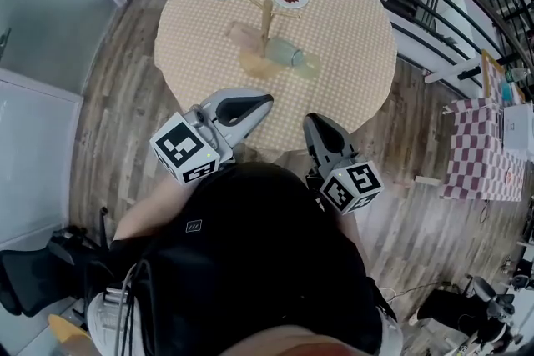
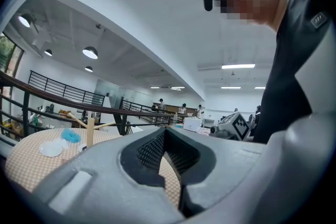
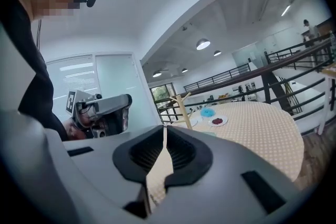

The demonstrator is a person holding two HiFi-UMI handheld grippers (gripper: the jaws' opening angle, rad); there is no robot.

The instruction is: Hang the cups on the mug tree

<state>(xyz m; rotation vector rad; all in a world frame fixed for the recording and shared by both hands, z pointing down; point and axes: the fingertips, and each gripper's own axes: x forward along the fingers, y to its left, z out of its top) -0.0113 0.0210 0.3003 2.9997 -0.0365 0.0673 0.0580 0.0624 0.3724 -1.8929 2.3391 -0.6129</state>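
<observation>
Left claw (image 1: pixel 264 101) is shut w/ nothing in it, held level at the desk's (image 1: pixel 350 37) near edge. On the desk, a brownish see-thru cup (image 1: pixel 242 36) lies just left of the wooden mug tree (image 1: pixel 267 16), whose pegs are bare. A pale-green cup (image 1: pixel 289 54) lies on its side just right of the tree's base. Right claw (image 1: pixel 313 121) is also closed & empty, near edge, well apart from both cups.
</observation>
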